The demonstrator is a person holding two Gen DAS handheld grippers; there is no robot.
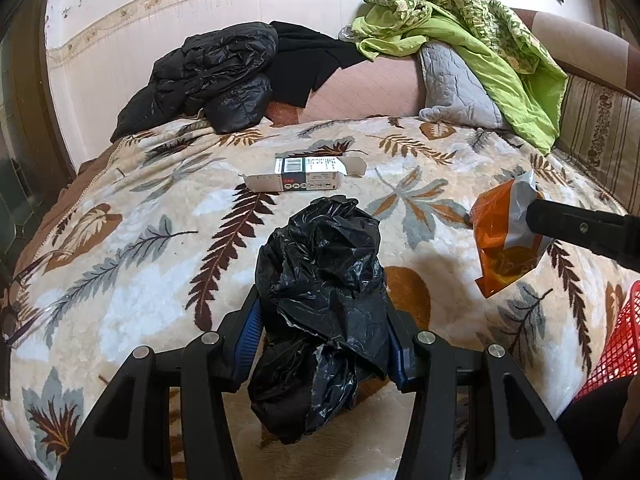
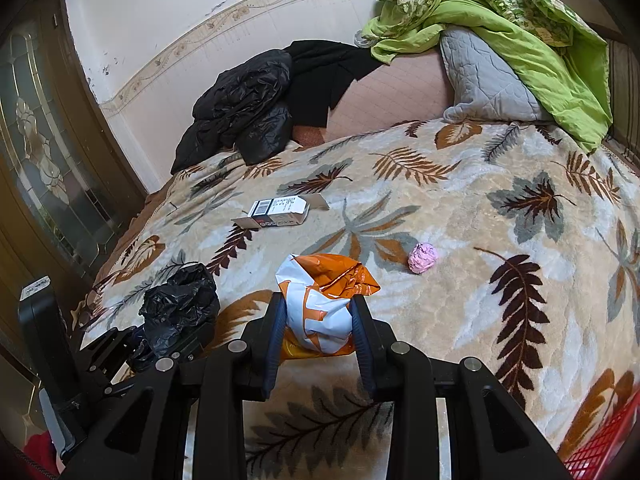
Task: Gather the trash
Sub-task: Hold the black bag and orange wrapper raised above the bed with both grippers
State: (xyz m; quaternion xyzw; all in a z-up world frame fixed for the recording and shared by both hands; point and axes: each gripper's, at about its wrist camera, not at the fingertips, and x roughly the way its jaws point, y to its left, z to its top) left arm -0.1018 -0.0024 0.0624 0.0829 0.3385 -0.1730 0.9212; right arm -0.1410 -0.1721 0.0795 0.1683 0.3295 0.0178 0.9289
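Note:
My left gripper [image 1: 322,320] is shut on a crumpled black plastic bag [image 1: 320,280] and holds it above the leaf-patterned blanket [image 1: 120,300]. My right gripper [image 2: 320,320] is shut on an orange and white snack wrapper [image 2: 324,300]; the wrapper also shows in the left wrist view [image 1: 504,236]. The black bag and left gripper show at the left of the right wrist view [image 2: 176,308]. An opened cardboard box [image 1: 308,174] lies flat on the blanket further back, also in the right wrist view [image 2: 280,212]. A crumpled pink paper ball [image 2: 423,257] lies on the blanket right of the wrapper.
A red mesh basket [image 1: 616,344] sits at the lower right edge, also in the right wrist view [image 2: 600,452]. A black jacket [image 1: 208,80], a grey pillow [image 1: 456,88] and green bedding [image 1: 480,32] lie at the back. A glass-panelled door [image 2: 44,152] stands left.

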